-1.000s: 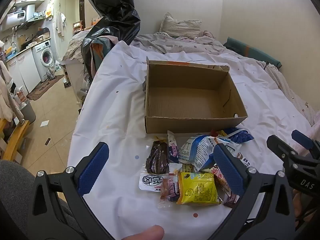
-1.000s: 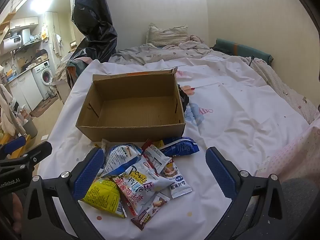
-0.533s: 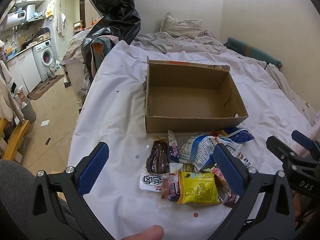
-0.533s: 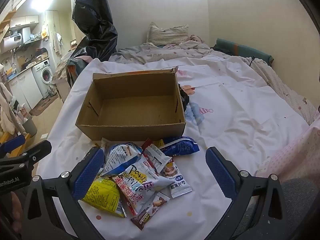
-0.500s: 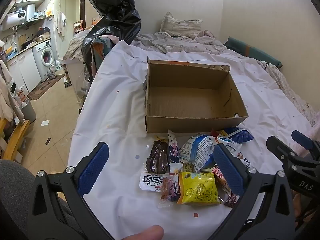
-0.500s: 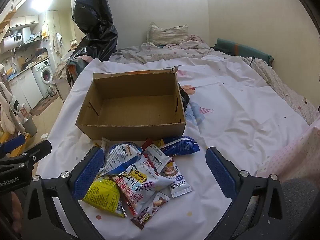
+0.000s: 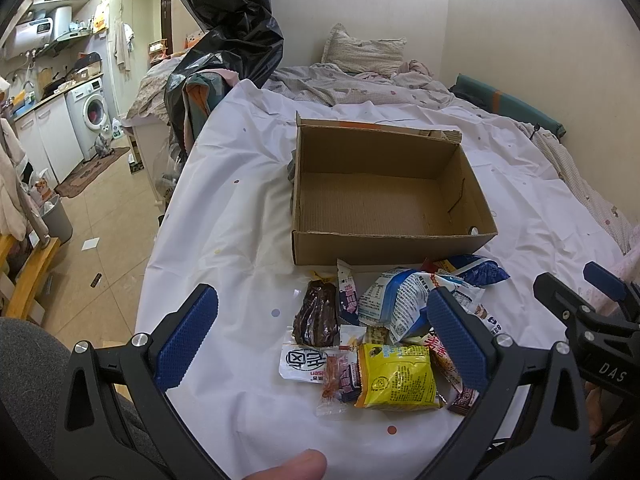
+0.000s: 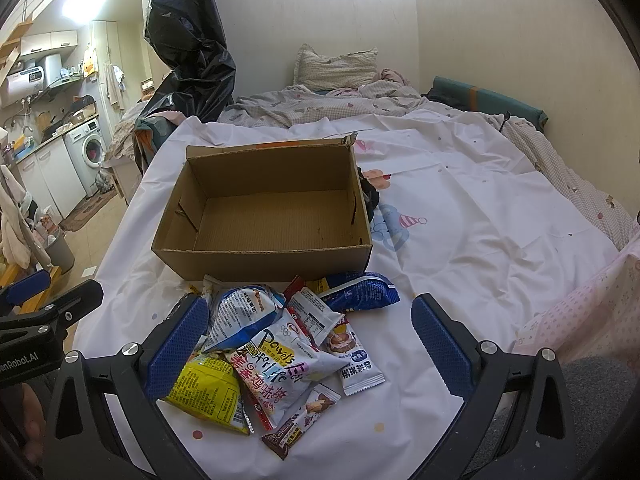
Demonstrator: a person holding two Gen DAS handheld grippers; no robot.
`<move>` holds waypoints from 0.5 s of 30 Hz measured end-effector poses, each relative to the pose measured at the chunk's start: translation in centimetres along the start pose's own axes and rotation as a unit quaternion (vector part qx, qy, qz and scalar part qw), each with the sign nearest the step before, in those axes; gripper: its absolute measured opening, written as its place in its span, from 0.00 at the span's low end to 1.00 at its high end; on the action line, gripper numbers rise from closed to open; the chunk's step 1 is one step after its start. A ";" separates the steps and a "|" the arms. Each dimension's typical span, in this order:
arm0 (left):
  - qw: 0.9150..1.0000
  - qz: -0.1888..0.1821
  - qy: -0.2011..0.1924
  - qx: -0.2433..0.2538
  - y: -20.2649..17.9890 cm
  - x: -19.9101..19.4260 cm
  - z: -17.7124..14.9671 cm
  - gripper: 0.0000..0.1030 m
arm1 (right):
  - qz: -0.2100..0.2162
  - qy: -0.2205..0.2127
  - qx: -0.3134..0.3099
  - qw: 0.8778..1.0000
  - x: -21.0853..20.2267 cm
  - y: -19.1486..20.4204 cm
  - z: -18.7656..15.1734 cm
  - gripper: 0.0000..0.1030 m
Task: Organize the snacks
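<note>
An empty cardboard box (image 7: 384, 246) (image 8: 264, 266) sits on the white sheet. A pile of snack packets lies in front of it: a yellow packet (image 7: 396, 376) (image 8: 208, 394), a dark brown packet (image 7: 316, 314), a blue and white bag (image 7: 394, 304) (image 8: 244, 312), a white Powels bag (image 8: 280, 364) and a dark blue bag (image 8: 360, 290). My left gripper (image 7: 320, 332) is open above the near side of the pile and holds nothing. My right gripper (image 8: 308, 344) is open as well, with the pile between its fingers and below them.
The sheet covers a bed (image 8: 480, 208) with a pillow (image 8: 336, 66) and rumpled bedding at the far end. A black plastic bag (image 7: 232, 20) hangs at the left rear. The bed's left edge drops to a tiled floor (image 7: 100, 216) with a washing machine (image 7: 92, 112).
</note>
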State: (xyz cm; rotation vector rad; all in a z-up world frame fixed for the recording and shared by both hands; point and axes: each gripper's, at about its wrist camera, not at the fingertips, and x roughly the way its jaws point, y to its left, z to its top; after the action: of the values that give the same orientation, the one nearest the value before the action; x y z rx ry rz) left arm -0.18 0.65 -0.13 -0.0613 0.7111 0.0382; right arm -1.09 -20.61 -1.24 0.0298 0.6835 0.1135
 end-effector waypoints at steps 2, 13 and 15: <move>1.000 0.000 -0.001 0.000 0.0 0.0 0.0 1.00 | 0.000 0.000 0.000 1.000 0.0 0.0 0.0 1.00; 0.998 -0.006 0.051 -0.025 1.4 1.2 3.1 1.00 | 0.057 0.061 0.082 0.993 2.2 -4.4 2.5 1.00; 0.996 -0.015 0.075 -0.038 1.8 2.1 4.0 1.00 | 0.056 0.111 0.087 0.988 4.3 -5.7 3.1 1.00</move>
State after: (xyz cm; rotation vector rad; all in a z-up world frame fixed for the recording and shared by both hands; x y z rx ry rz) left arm 3.89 2.75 1.49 -0.1487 0.8584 0.0314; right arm 4.71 -25.71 -1.90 0.2252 0.9132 0.1661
